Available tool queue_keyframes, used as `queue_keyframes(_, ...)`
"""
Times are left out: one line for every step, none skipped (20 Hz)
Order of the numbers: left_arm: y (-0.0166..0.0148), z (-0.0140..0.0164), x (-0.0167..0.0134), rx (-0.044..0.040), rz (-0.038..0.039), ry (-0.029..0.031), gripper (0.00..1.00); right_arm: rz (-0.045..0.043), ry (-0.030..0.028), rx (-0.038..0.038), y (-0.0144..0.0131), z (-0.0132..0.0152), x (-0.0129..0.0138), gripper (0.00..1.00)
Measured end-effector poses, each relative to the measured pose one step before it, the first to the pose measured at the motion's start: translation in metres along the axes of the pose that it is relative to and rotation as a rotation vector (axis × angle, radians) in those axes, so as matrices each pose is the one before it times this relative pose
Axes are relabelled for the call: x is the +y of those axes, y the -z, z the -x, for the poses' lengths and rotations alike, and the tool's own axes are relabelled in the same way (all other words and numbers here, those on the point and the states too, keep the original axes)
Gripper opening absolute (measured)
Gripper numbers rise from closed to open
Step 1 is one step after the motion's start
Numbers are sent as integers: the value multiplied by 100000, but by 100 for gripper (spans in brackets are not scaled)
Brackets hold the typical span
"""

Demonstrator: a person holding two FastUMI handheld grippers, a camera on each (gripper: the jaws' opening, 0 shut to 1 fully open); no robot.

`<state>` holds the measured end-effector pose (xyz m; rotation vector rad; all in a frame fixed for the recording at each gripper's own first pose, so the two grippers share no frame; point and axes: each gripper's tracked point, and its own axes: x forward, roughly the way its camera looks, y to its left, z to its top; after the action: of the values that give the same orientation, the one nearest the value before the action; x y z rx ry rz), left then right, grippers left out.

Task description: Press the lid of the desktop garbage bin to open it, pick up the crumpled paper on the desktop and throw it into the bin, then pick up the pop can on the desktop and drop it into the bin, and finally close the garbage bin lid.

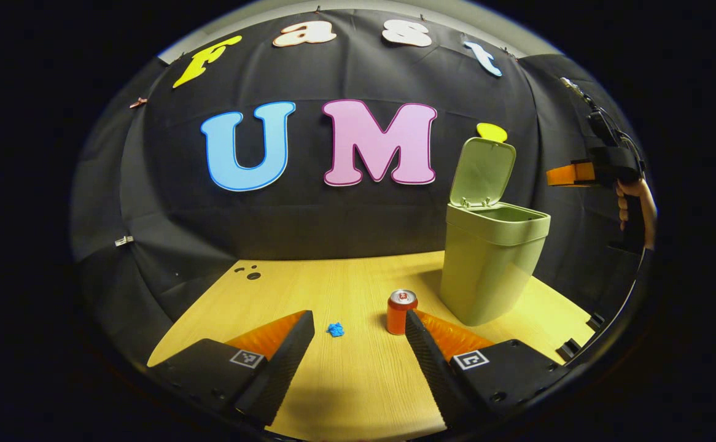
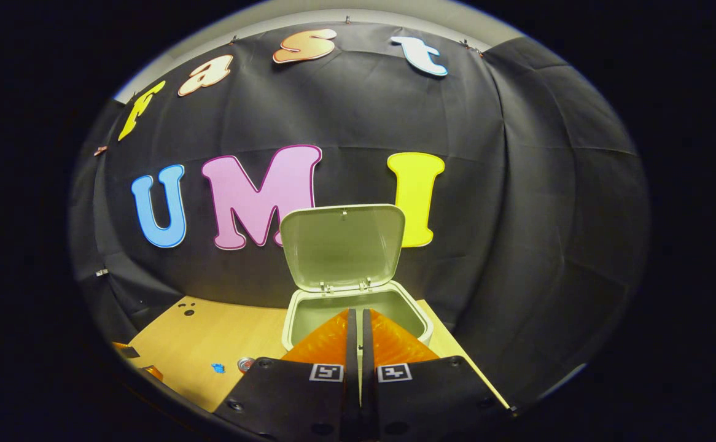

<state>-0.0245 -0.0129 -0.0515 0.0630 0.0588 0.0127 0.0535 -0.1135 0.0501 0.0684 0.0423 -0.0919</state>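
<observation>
The pale green bin (image 1: 493, 264) stands on the wooden desktop (image 1: 346, 380) at the right, its lid (image 1: 482, 172) raised upright. An orange pop can (image 1: 401, 312) stands left of the bin's base. A small blue crumpled paper (image 1: 335, 329) lies left of the can. My left gripper (image 1: 358, 328) is open low over the desk, the paper and can just beyond its fingertips. From above, the right gripper view looks into the open bin (image 2: 358, 307), lid (image 2: 342, 245) up behind it. My right gripper (image 2: 357, 319) is shut with nothing held, hovering over the bin's mouth. The right gripper (image 1: 570, 175) also appears held by a hand (image 1: 631, 202).
Black cloth walls close in the desk at the back and both sides. Small dark holes (image 1: 250, 273) mark the desk's far left corner. The can (image 2: 245, 364) and paper (image 2: 218, 368) appear small at the lower left of the right gripper view.
</observation>
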Motion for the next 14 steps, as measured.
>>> queue_keyframes(61,211,206,80,-176,278,96,-188,451,-226,16,438,135,6)
queue_keyframes(140,205,266,-153,-473,-118,96,-342,642,-472,-92,391,10,10)
queue_keyframes(44,209,325,13,-348,-338,96,-562,-80,-451,-5,352,203,16)
queue_keyframes(209,351,244,-32,12,-87,95,-598,-551,-585,-127,376,324,20)
queue_keyframes(59,171,237,-45,290,68,96,-533,-1148,-388,-22,357,451,34)
queue_keyframes(94,311,207,-137,234,233,96,71,-400,-313,49,190,231,45)
queue_keyframes(-49,170,207,-352,11,249,96,500,-210,-269,134,277,170,62)
queue_keyframes(26,111,194,-485,-283,234,96,972,387,-299,-49,240,161,80)
queue_keyframes(-66,35,155,-381,-535,310,96,831,-85,-398,81,275,215,79)
queue_keyframes(93,33,222,-378,-470,65,96,647,-246,-208,40,216,285,78)
queue_keyframes(-144,-105,234,-435,-223,11,96,615,-153,-138,145,104,192,92)
queue_keyframes(-72,-154,192,-512,139,80,96,694,-44,-119,15,305,222,100)
queue_keyframes(-197,-293,243,-461,411,-17,96,992,-236,-143,104,-19,246,100)
queue_keyframes(-69,-385,285,-639,530,-42,96,1116,-263,202,178,153,212,100)
